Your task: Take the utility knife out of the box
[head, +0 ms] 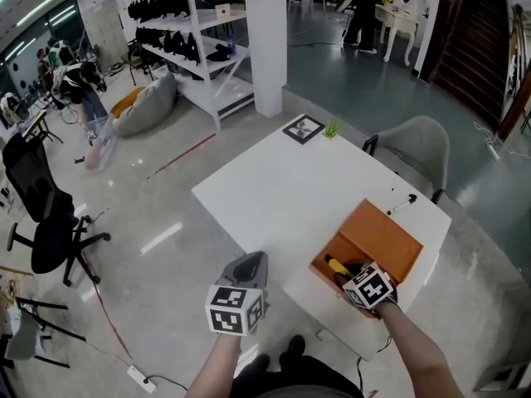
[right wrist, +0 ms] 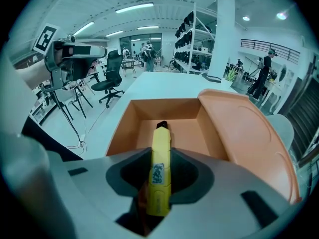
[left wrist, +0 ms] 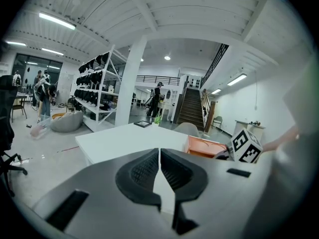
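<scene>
Fingers [right wrist: 185, 176] of your right gripper [head: 353, 274] are clamped on the yellow plastic utility knife [right wrist: 160, 151], one dark ribbed pad on each long side of its handle. That lengthwise hold looks chosen to keep the slim body from twisting as it comes up. The knife is inside the orange rectangular box [right wrist: 124, 128], its black nose pointing at the far wall. Whether its underside rests on the box floor, I cannot tell. You reach in steeply from above because the walls leave no other way in, and the hinged orange lid [right wrist: 249, 133] lies folded back to the right, clear of that path. The box sits at the near corner of the white square table [head: 274, 189]. Your left gripper [left wrist: 159, 168] hangs off the table's edge with its jaws pressed together on nothing, apparently parked out of the way since the box needs no steadying yet. The knife is gripped but not yet out.
</scene>
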Action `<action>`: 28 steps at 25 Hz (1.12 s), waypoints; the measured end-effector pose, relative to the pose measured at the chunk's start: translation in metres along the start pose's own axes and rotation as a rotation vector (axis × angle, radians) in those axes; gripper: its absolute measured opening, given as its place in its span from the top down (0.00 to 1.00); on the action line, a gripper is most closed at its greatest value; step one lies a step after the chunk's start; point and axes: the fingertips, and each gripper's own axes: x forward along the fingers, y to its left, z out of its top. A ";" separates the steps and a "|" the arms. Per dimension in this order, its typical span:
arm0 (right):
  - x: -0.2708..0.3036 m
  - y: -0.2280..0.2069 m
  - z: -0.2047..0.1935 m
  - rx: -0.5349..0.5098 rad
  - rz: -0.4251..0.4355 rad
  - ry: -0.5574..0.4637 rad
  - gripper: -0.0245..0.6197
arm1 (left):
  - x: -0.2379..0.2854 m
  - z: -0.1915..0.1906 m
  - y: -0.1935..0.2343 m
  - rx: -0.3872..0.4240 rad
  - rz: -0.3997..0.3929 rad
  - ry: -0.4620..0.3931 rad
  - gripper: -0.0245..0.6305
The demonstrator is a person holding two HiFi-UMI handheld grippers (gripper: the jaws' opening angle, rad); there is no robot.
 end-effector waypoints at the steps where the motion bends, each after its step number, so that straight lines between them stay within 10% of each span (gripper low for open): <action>1: -0.002 0.000 0.001 0.005 -0.002 -0.010 0.78 | 0.000 0.000 0.000 0.001 -0.001 0.000 0.94; 28: -0.095 -0.026 0.056 0.217 -0.149 -0.422 0.78 | 0.035 0.009 -0.043 0.061 -0.129 0.007 0.93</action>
